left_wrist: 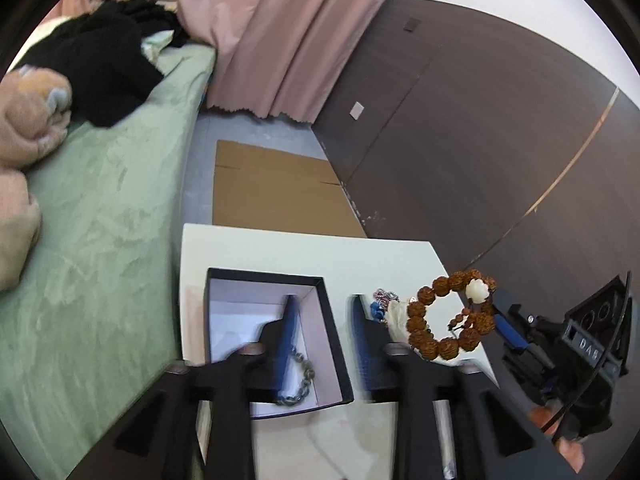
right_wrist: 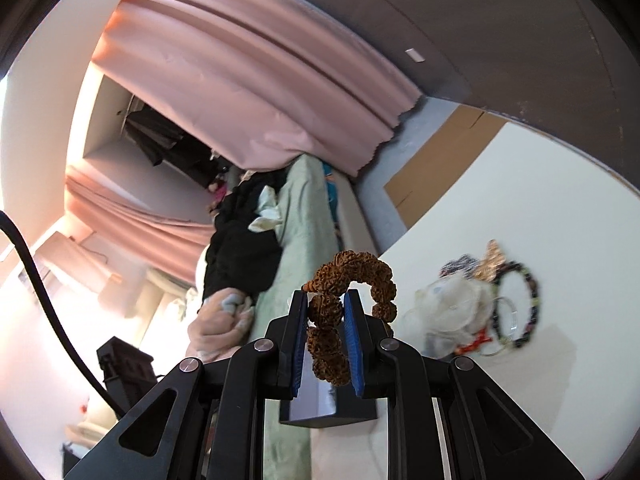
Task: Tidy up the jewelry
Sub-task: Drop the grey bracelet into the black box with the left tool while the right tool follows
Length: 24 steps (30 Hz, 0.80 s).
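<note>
A white table (left_wrist: 280, 248) sits between a green-sheeted bed (left_wrist: 100, 240) on the left and a dark brown wardrobe (left_wrist: 480, 140) on the right. On the table's left part stands an open black box (left_wrist: 332, 340) with a pale lining, holding a grey beaded bracelet (left_wrist: 300, 380). The left gripper (left_wrist: 324, 312) reaches in from the near edge, its blue-padded fingers wide apart, one over the box, one just right of it. To the right, the right gripper (left_wrist: 502, 320) holds up a brown beaded bracelet (left_wrist: 448, 316) bearing one white bead. A small jewelry heap (left_wrist: 386, 304) lies behind it. Flattened cardboard (left_wrist: 272, 188) lies on the far floor, below pink curtains (left_wrist: 280, 32).
</note>
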Each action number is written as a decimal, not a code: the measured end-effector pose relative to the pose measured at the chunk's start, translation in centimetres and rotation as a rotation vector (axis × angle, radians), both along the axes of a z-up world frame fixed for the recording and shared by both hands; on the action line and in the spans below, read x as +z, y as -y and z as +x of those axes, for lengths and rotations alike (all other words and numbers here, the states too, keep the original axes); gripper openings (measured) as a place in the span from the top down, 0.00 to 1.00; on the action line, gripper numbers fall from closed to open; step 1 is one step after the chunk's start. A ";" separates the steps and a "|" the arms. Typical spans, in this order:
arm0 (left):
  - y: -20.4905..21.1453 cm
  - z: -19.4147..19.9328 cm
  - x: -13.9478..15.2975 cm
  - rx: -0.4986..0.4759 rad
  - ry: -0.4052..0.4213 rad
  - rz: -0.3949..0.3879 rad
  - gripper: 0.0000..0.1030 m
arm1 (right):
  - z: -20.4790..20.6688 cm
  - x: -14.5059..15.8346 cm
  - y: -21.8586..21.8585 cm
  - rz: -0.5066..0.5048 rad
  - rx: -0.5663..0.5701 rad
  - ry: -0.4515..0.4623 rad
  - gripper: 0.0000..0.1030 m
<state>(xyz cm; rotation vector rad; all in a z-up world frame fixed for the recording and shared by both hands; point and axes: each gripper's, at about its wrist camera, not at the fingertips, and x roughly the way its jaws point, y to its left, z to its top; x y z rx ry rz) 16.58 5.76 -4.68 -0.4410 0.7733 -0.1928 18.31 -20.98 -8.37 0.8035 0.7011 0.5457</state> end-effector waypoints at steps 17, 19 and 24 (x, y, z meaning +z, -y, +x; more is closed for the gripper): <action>-5.1 -2.0 1.2 0.131 0.032 -0.015 0.42 | -0.5 -0.3 -7.0 -0.038 0.154 0.021 0.81; -5.6 -2.2 1.3 0.138 0.032 -0.013 0.42 | -0.2 -0.5 -8.0 -0.054 0.165 0.018 0.81; -5.9 -2.6 1.3 0.144 0.028 -0.002 0.42 | 0.6 -1.2 -10.6 -0.077 0.242 -0.021 0.66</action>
